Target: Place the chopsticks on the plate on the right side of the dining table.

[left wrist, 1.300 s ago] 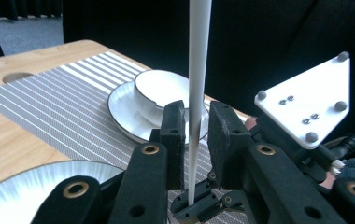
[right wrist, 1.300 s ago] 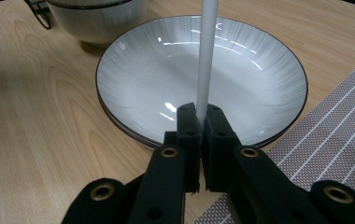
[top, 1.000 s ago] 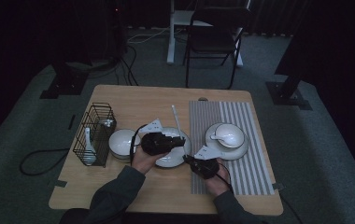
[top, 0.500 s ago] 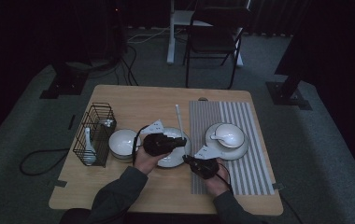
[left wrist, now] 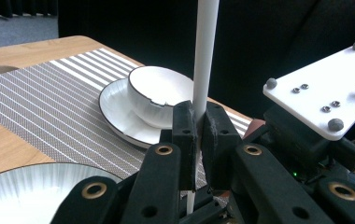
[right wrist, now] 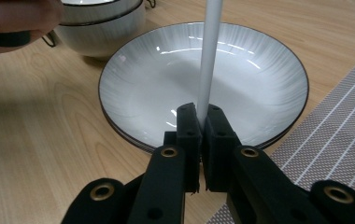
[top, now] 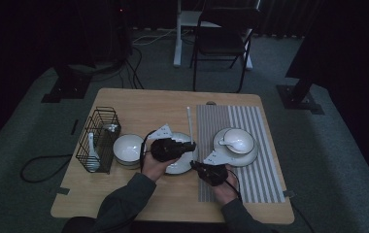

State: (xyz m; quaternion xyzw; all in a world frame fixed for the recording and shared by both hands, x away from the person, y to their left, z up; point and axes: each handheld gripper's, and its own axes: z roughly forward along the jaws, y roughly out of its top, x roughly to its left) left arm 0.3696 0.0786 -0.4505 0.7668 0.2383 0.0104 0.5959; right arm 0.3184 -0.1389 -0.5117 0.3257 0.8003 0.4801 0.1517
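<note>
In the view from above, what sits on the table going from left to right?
Wire basket → small white bowl → left gripper clamped on a white stick over a plate → striped placemat bearing a bowl on a saucer.

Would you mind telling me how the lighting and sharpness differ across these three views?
High view: dim and underexposed, surroundings nearly black. Left gripper view: brighter, the white rod crisp, backdrop dark. Right gripper view: well lit, soft glare streaks on the plate.
</note>
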